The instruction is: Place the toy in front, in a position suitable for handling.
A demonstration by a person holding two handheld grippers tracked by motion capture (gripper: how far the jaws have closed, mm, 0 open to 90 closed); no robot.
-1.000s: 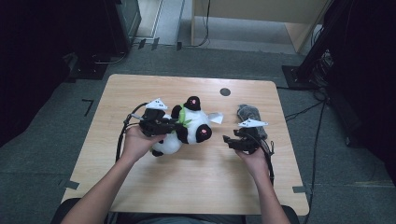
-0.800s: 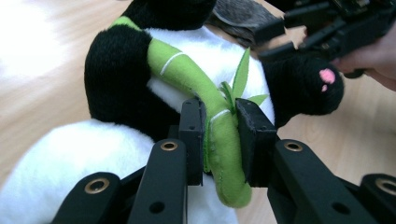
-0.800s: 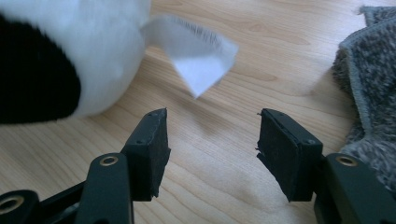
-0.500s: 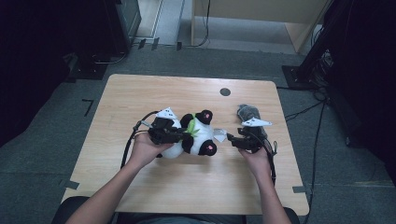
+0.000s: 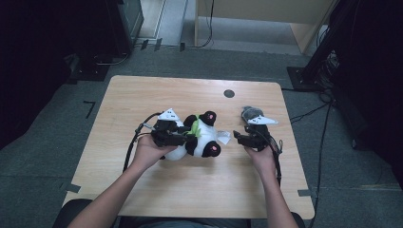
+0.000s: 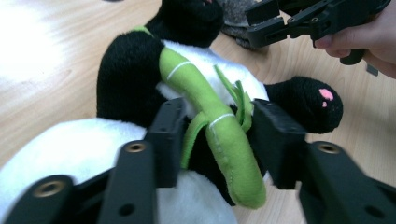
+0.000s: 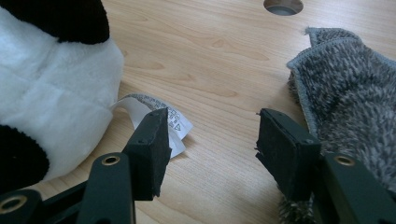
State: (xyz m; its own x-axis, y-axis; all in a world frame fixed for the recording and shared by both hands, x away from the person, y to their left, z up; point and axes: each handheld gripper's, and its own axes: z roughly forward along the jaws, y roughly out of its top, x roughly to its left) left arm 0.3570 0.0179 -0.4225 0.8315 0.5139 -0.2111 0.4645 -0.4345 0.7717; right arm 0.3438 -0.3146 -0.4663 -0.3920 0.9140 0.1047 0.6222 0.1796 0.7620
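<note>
Since a second ago, the panda plush [image 5: 199,137] has shifted toward the grey cloth [image 5: 251,114] and rolled, so one black foot with a pink pad now points at my right gripper [image 5: 237,138]. My left gripper [image 6: 212,135] has just been opening its jaws, and the plush's green bamboo stalk [image 6: 210,116] with the black limb under it sits between them. From the left gripper view the pads look close against the fabric on both sides, yet I cannot tell whether they press on it or merely flank it.

Taking the plush as my landmark: it lies near the middle of the table [image 5: 142,95], my left gripper is at its near-left side, and my right gripper hangs just beyond its foot on the other side. The right gripper's jaws stand about half apart with bare wood between them. One pad [image 7: 152,140] is just in front of the plush's white care label [image 7: 161,116], which trails off its white body. That grey cloth lies beyond the right gripper, apart from the plush.
</note>
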